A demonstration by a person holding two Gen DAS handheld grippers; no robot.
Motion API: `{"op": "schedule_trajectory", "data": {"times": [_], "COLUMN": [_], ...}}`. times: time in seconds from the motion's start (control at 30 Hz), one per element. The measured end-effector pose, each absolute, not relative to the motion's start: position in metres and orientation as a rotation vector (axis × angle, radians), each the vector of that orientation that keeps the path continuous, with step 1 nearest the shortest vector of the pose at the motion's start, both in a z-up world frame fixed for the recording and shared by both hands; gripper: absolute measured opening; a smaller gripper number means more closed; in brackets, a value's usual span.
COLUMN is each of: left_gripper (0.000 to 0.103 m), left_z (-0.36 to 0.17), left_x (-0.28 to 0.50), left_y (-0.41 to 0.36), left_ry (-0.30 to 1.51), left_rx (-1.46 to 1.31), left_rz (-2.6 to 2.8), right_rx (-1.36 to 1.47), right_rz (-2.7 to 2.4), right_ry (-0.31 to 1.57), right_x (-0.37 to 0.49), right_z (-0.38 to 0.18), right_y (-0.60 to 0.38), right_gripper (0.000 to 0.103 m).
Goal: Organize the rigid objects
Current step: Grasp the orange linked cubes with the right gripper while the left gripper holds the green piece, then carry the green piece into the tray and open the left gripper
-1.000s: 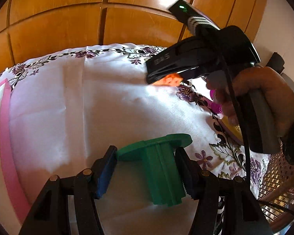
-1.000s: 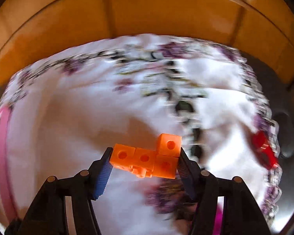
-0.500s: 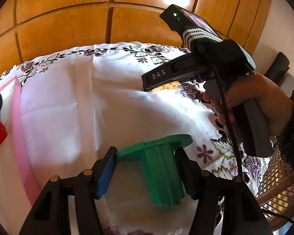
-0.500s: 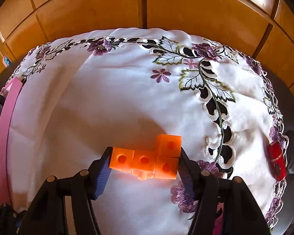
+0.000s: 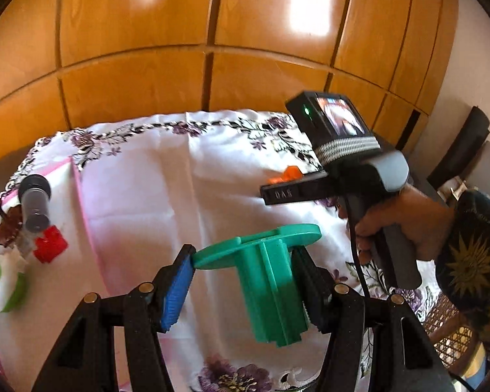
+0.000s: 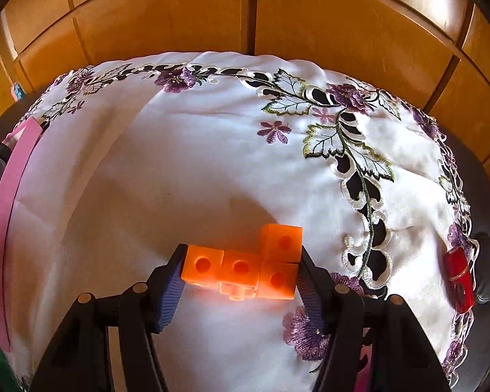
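Observation:
My left gripper [image 5: 245,277] is shut on a green plastic spool piece [image 5: 267,287] with a round flange. It holds the piece in the air over the white embroidered tablecloth [image 5: 166,196]. My right gripper [image 6: 241,271] is shut on an L-shaped cluster of orange linked cubes [image 6: 245,266], just above the cloth. In the left wrist view a hand [image 5: 408,222] holds that right gripper at the right, and the orange cubes [image 5: 287,174] peek out beyond its finger.
A pink-rimmed tray [image 5: 81,202] at the left holds a grey cylinder [image 5: 36,202], a red block [image 5: 50,243] and a white and green item [image 5: 3,281]. A red piece [image 6: 458,281] lies at the cloth's right edge. Wooden panelling [image 6: 245,16] stands behind the table.
My left gripper has risen with the green piece, bringing the pink tray and its contents into view at the left. The right gripper has rolled slightly and still holds the orange cubes.

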State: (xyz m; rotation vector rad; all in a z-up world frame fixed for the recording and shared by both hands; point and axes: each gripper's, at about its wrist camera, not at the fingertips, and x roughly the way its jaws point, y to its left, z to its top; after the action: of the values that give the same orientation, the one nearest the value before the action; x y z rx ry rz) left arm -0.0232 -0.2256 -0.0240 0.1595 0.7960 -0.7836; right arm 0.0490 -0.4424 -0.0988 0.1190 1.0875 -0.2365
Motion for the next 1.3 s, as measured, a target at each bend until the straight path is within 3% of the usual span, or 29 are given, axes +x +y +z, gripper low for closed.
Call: {"op": "schedule_trajectory", "data": {"times": [1.3], "left_gripper": [0.061], "left_z": [-0.002], "left_x": [0.000], "left_y": [-0.161], "left_ry": [0.768], "left_rx": [0.052], "left_rz": [-0.614], "right_rx": [-0.002], "right_rz": [-0.241], "right_ry": [1.049], "right_x": [0.049], "right_z": [-0.099], "right_y": [-0.429], "right_gripper": [0.061]}}
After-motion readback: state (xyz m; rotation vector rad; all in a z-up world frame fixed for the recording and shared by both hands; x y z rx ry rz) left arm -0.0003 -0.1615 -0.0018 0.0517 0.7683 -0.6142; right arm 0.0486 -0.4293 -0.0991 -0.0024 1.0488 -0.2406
